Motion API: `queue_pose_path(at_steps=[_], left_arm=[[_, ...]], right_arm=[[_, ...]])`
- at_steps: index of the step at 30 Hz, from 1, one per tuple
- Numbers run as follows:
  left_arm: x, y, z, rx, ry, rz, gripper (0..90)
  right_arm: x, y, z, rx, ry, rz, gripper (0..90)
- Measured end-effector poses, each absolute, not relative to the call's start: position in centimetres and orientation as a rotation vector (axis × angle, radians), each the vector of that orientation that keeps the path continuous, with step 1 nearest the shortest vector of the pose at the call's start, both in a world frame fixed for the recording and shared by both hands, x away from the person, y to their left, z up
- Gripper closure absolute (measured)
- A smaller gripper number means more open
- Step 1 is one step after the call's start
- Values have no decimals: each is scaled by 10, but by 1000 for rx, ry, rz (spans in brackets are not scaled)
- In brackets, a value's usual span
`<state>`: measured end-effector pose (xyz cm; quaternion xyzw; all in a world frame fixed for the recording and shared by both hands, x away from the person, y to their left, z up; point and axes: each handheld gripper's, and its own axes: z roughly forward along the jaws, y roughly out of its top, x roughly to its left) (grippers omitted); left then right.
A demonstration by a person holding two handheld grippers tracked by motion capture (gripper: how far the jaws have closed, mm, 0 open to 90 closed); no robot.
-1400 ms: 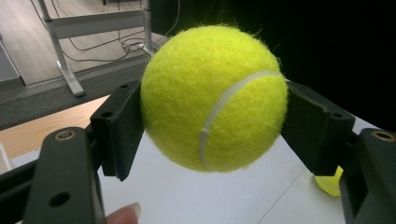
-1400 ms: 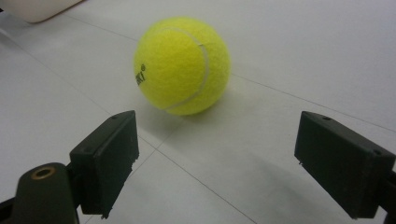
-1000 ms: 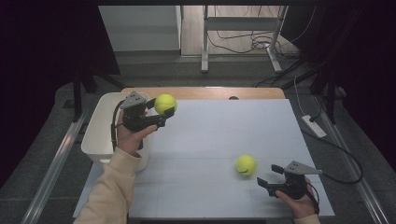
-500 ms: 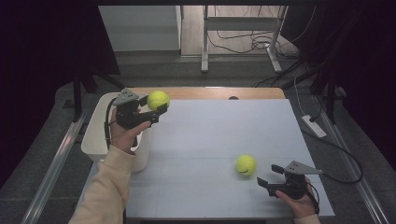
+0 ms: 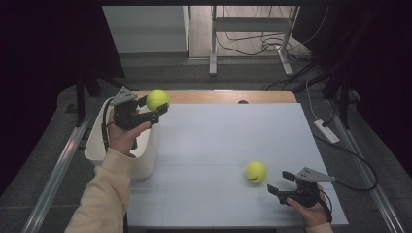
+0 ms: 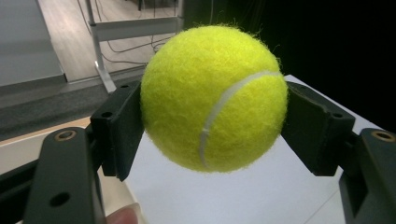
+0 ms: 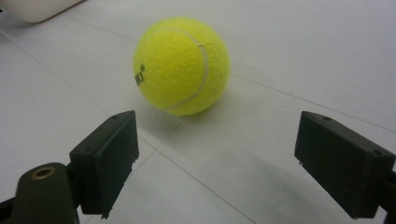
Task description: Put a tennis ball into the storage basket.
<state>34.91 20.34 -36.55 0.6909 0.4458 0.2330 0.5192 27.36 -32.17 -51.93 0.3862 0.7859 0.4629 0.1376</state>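
Observation:
My left gripper [image 5: 156,106] is shut on a yellow tennis ball [image 5: 158,99], held in the air at the table's far left corner, beside a white bin [image 5: 145,160]. In the left gripper view the ball [image 6: 214,97] is clamped between both black jaws. A second tennis ball [image 5: 255,171] lies on the white table top near the front right. My right gripper [image 5: 278,185] stands open just right of it, low over the table. In the right gripper view that ball [image 7: 181,65] sits a little ahead of the spread jaws, left of centre.
The white bin hangs at the table's left edge under my left hand. A wooden strip [image 5: 228,97] runs along the table's far edge. Cables [image 5: 340,145] trail on the floor to the right. A metal frame [image 5: 214,43] stands beyond the table.
My left gripper has carried its ball leftward and slightly farther back, toward the white bin. The right gripper and the ball on the table have not moved.

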Motion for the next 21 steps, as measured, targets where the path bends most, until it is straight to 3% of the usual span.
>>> queue_pose_path(at_steps=[21], left_arm=[[363,230,-368,1661,1185,590,267]], right_arm=[[274,-322,-519,1120,2270,1341,135]])
